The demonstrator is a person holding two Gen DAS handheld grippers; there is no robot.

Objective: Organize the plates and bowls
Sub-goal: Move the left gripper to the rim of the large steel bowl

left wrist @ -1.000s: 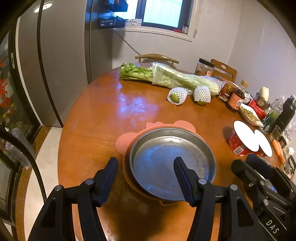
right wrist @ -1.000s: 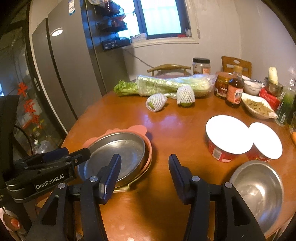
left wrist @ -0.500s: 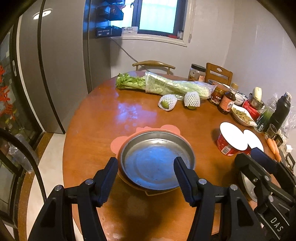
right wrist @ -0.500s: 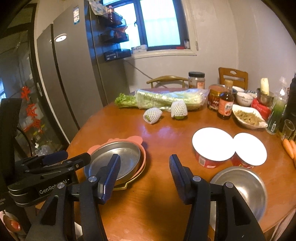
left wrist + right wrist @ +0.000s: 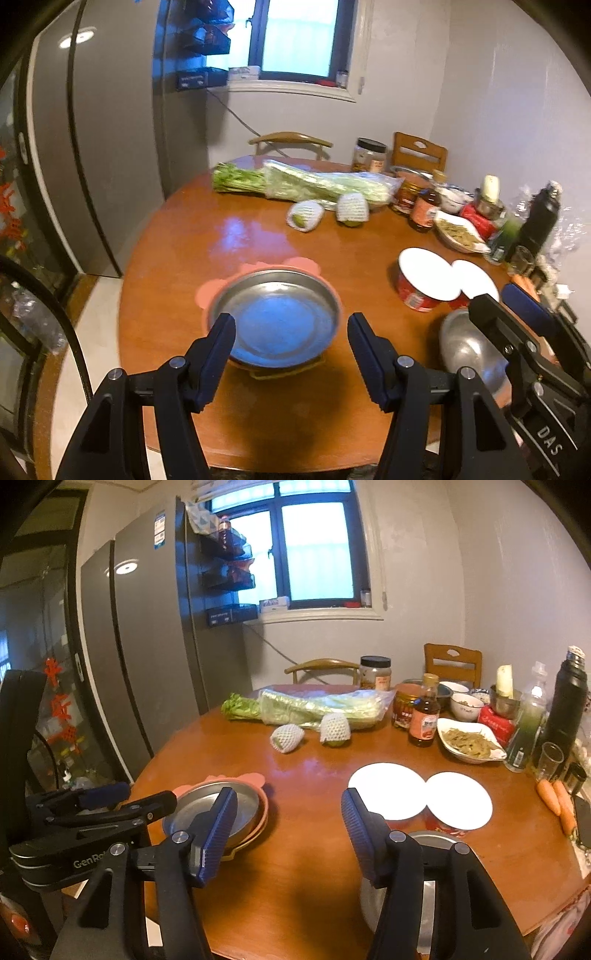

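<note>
The round brown wooden table (image 5: 177, 258) is the biggest thing here, and I tell every place from it. Behind its far left edge stands a tall grey refrigerator (image 5: 155, 657). On the far part of the table lies a long bundle of green celery in clear plastic (image 5: 317, 182), and just in front of it are two fruits in white foam nets (image 5: 310, 733).

Near the front left of the table a shallow round steel plate (image 5: 280, 317) sits inside a pink plastic plate with small ears (image 5: 210, 291). Near the front right edge stands a round steel bowl (image 5: 465, 347), partly hidden behind the gripper. Just behind this bowl, more to the middle of the table, are two red paper cups with flat white lids (image 5: 421, 792), touching each other.

The left gripper (image 5: 291, 339) hangs above the front edge of the table, over the near rim of the steel plate; its blue-padded jaws stand half apart and hold nothing. The right gripper (image 5: 288, 827) hangs above the front of the table, between the stacked plates and the steel bowl; its jaws are opening, with only bare table wood between them.
</note>
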